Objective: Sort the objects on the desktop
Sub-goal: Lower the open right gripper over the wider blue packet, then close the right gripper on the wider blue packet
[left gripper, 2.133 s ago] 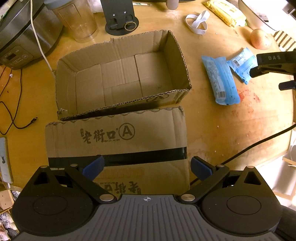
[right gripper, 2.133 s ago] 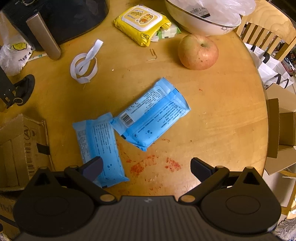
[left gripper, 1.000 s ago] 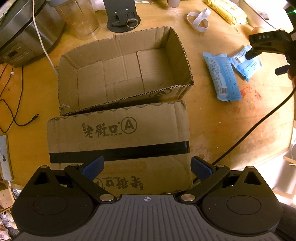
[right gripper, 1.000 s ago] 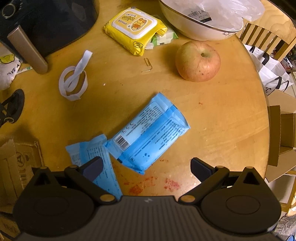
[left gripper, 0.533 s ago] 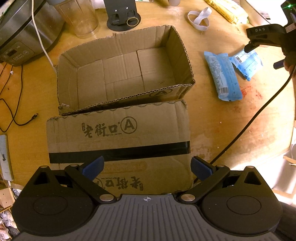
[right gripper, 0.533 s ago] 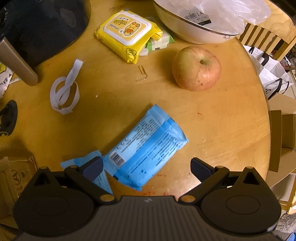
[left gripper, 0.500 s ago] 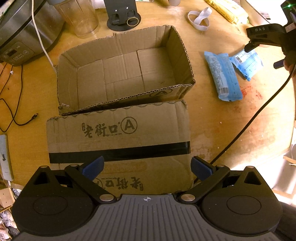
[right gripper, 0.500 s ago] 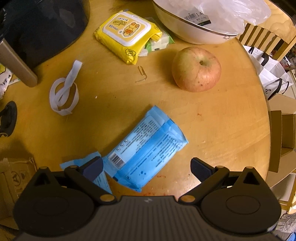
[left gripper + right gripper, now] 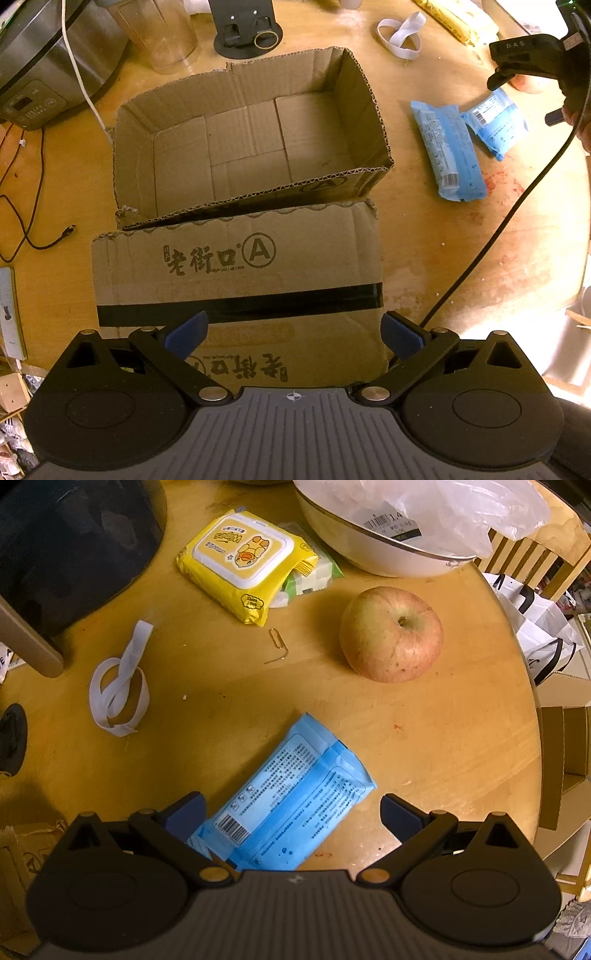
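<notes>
An open cardboard box (image 9: 251, 147) with nothing in it stands mid-table, its printed front flap folded down toward me. My left gripper (image 9: 293, 332) hovers open over that flap, holding nothing. To the box's right lie two blue wipe packets (image 9: 448, 155) (image 9: 495, 123). In the right wrist view one blue packet (image 9: 291, 805) lies partly between the fingers of my open right gripper (image 9: 293, 808), untouched. Beyond it sit an apple (image 9: 391, 633), a yellow wipes pack (image 9: 243, 561), a white strap loop (image 9: 118, 690) and a bent paperclip (image 9: 277, 644). The right gripper (image 9: 524, 59) shows at the left view's top right.
A white bowl (image 9: 369, 542) with a plastic bag stands at the back by a wooden chair (image 9: 535, 561). A dark appliance (image 9: 66, 539) fills the far left. A rice cooker (image 9: 44, 66), a clear cup (image 9: 162, 33), a black stand (image 9: 247, 26) and cables lie behind and left of the box.
My right gripper has moved forward over the table: the apple and yellow pack came closer, and the left blue packet slid out of view. The left gripper stayed put.
</notes>
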The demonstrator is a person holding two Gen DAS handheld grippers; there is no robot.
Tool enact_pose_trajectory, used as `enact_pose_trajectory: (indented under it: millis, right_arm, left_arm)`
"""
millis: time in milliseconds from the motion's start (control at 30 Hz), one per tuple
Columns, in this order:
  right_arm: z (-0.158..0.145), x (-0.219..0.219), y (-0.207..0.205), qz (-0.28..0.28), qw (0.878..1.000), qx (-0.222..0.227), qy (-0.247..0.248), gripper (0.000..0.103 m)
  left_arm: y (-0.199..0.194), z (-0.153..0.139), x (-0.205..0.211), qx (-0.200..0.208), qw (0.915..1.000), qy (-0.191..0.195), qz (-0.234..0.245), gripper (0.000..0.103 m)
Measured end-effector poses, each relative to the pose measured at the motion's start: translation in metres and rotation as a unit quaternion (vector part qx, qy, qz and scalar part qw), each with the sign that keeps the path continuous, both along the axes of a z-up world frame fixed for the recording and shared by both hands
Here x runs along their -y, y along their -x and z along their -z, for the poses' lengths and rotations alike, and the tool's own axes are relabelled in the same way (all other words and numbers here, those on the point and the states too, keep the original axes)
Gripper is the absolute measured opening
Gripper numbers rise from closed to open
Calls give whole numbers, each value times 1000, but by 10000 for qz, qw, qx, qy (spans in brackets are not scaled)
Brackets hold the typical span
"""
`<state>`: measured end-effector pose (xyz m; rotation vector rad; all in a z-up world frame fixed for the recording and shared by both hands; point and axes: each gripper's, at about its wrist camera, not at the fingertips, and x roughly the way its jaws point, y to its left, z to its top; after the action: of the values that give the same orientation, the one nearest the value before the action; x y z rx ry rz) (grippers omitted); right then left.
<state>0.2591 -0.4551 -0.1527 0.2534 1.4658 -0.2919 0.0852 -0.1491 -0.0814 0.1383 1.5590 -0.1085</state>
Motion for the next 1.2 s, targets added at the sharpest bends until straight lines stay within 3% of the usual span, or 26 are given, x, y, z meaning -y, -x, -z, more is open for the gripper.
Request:
enact_pose_trajectory:
  millis: [300, 500, 1200]
  right_arm:
    - [9, 3, 4, 542, 9985, -16, -43, 103]
    - [13, 11, 9, 1248, 9921, 87, -16, 103]
    - [40, 29, 20, 3088, 9510, -38, -175, 103]
  left_arm:
    - [0, 2, -1, -38, 10000, -16, -4, 103]
    - [0, 3, -2, -58, 10000, -19, -3, 103]
    - [1, 7, -4, -167, 9998, -36, -31, 103]
